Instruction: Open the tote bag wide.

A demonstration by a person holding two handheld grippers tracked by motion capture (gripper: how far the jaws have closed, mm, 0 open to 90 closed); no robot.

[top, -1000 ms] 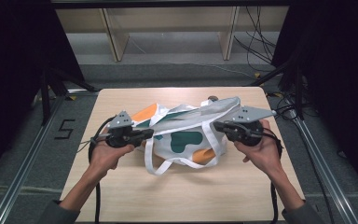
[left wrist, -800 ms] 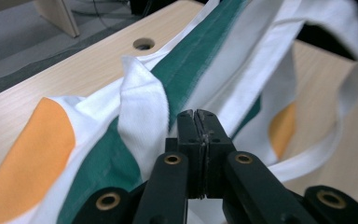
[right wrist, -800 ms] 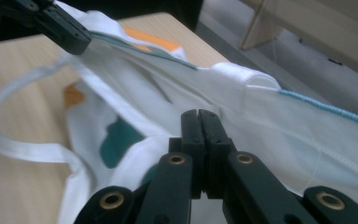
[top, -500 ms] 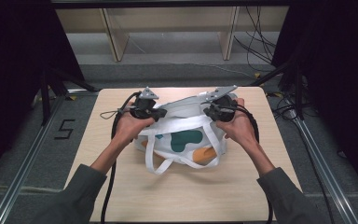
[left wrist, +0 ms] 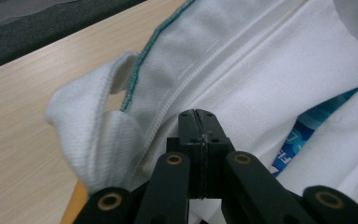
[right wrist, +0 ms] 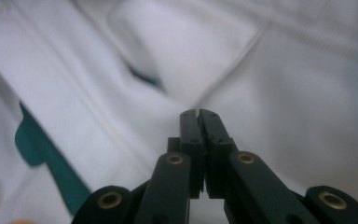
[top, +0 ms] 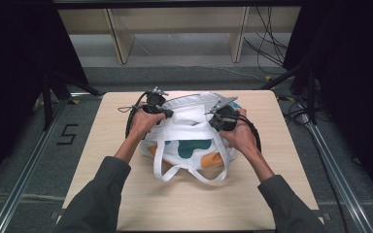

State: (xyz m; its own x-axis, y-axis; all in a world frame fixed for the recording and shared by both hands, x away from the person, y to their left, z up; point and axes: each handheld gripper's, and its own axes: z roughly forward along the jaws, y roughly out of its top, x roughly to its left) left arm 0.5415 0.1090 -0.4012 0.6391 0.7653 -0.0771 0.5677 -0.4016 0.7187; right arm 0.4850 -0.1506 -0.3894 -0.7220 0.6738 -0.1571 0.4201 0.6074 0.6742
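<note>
Right now the white tote bag (top: 190, 141) lies mid-surface toward the far edge; left gripper (left wrist: 196, 122) and right gripper (right wrist: 198, 120) have jaws closed, seemingly empty. Pressing could snag fabric or shove the bag off the far edge

"5" marked on floor (top: 68, 134) left of table.
</note>
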